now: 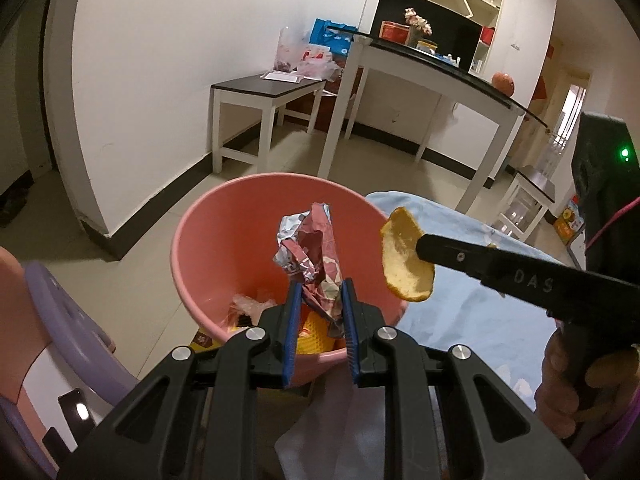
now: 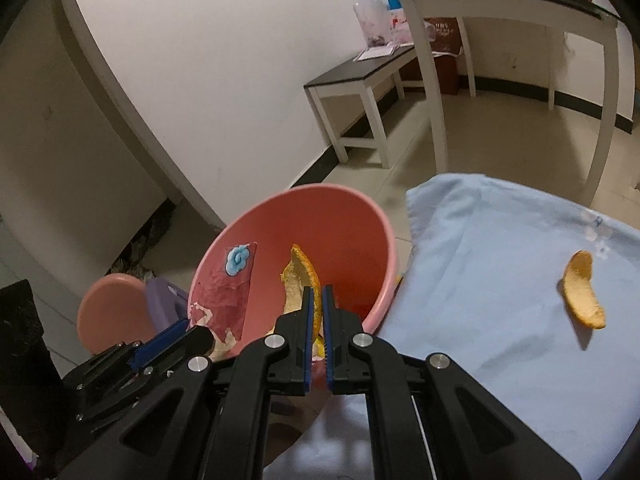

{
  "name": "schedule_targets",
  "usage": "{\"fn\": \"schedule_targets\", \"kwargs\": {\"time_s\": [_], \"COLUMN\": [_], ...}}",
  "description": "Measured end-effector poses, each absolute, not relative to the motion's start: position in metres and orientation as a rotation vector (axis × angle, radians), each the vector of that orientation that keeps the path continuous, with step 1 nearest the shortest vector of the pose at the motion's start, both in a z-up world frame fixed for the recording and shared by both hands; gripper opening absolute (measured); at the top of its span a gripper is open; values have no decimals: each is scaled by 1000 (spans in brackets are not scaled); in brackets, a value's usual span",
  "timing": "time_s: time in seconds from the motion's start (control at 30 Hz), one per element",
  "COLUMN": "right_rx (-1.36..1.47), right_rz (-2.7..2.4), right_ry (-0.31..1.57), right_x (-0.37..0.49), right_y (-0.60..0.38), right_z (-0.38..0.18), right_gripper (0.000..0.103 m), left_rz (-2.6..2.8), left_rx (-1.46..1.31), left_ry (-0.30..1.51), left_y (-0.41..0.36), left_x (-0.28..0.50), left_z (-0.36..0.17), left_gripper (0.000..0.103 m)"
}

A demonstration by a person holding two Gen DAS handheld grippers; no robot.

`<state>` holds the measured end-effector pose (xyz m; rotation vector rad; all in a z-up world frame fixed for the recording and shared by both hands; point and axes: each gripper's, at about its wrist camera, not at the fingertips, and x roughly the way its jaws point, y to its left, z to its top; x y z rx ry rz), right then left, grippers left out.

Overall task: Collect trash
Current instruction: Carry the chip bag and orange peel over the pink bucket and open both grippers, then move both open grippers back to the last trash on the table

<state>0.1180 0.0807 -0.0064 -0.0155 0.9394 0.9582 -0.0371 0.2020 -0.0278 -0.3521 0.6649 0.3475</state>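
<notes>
You are at the drop-off step: both tongs hang over the pink bin [image 1: 208,240], each with a load. Your left tongs [image 1: 320,286] pinch a crumpled red-and-silver wrapper [image 1: 308,248] by its lower end, so it stands up above the bin's mouth. Your right tongs [image 2: 317,294] are pressed together on a strip of orange peel [image 2: 298,280], which sits over the bin's near rim, on the side next to the blue cloth [image 2: 500,280].

The next move, as it looks from here, calls for spreading each pair while the load is fully inside the rim. The peel is close to the edge, so carry it a little further in first or it may fall onto the cloth.

The wrapper is light, creased foil and may cling to the pads. The peel is curved, pale inside and orange outside. A second peel [image 2: 584,296] lies near the cloth's right edge, not yet collected. The bin already holds other scraps at the bottom.
</notes>
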Motion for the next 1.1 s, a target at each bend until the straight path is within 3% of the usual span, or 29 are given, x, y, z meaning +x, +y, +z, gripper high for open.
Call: {"fn": "schedule_targets", "kwargs": {"time_s": [0.3, 0.7, 1.1], "right_rx": [27, 28, 20], "right_rz": [972, 978, 869], "right_ry": [985, 960, 919], "right_x": [124, 121, 118], "right_y": [89, 80, 20], "right_z": [-17, -13, -11], "right_gripper": [7, 21, 22], "left_rz": [362, 369, 309], "left_rx": [-366, -362, -372], "left_ry": [677, 688, 696], "left_y": [209, 206, 185], "left_x": [-37, -33, -24], "left_z": [-30, -25, -24], "left_gripper": [23, 24, 24]}}
